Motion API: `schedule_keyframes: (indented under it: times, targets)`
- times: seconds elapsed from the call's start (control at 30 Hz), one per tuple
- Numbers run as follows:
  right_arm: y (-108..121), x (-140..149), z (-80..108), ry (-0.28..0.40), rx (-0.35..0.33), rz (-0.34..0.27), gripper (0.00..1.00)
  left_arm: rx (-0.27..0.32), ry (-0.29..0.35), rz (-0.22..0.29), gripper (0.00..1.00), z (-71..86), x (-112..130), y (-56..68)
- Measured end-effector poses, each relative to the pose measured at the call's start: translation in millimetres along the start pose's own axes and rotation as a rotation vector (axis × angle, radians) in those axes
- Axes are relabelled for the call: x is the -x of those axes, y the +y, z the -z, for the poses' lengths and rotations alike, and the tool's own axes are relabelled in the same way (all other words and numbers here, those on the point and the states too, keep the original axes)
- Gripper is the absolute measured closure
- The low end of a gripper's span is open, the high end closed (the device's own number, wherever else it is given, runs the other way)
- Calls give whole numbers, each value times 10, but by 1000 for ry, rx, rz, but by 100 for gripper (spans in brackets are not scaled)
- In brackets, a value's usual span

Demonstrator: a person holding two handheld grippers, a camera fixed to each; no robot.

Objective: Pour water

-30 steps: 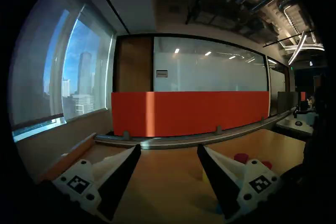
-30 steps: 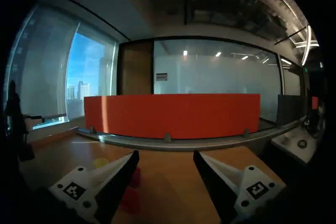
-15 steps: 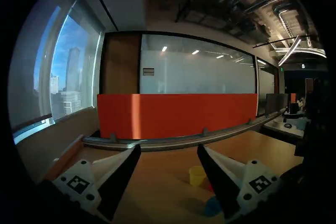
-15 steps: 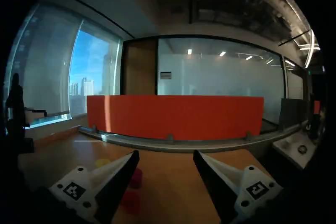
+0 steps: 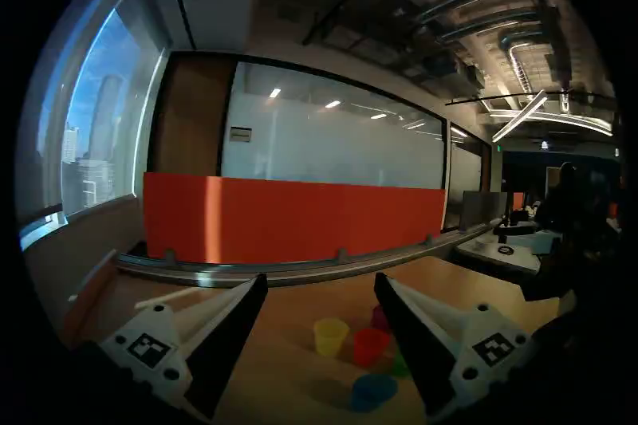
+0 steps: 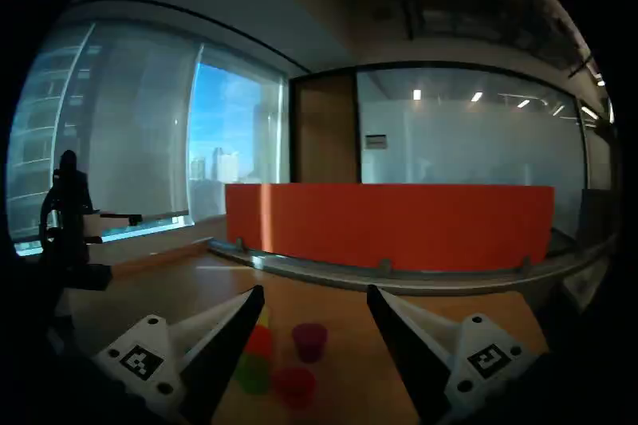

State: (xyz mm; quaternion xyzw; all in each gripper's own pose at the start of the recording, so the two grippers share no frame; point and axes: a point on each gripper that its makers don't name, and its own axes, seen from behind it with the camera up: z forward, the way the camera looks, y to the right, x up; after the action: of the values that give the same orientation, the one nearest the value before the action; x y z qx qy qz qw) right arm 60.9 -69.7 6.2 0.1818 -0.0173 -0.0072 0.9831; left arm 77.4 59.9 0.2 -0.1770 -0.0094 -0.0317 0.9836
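Several small plastic cups stand together on the wooden table (image 5: 287,377). In the left gripper view I see a yellow cup (image 5: 329,336), an orange-red cup (image 5: 369,345), a blue cup (image 5: 373,391), a purple cup (image 5: 380,317) and a green cup (image 5: 400,365), all low between the fingers of my left gripper (image 5: 319,281), which is open and empty. In the right gripper view a purple cup (image 6: 309,341), a red cup (image 6: 293,383), a green cup (image 6: 254,373) and an orange-red cup (image 6: 259,341) sit below my right gripper (image 6: 313,291), also open and empty.
An orange partition (image 5: 295,218) on a metal rail (image 5: 271,272) closes the table's far edge. Big windows (image 6: 231,162) line the left side. A dark silhouetted object (image 6: 68,226) stands at the table's left. A person's dark shape (image 5: 570,202) is at desks far right.
The left view has swung so that more cups now show between its fingers. The right view has turned left, bringing the purple and green cups into sight. Both grippers have stayed open.
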Motion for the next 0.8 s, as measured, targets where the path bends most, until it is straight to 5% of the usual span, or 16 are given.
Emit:
schedule_keyframes:
  times: [0.3,0.8]
  targets:
    - [-453,-111,28,0,-209,5,0,138,-8,2,0,29,-2,250]
    - [-748,14,4,-82,-314,51,0,218,-76,-67,0,25,181,400]
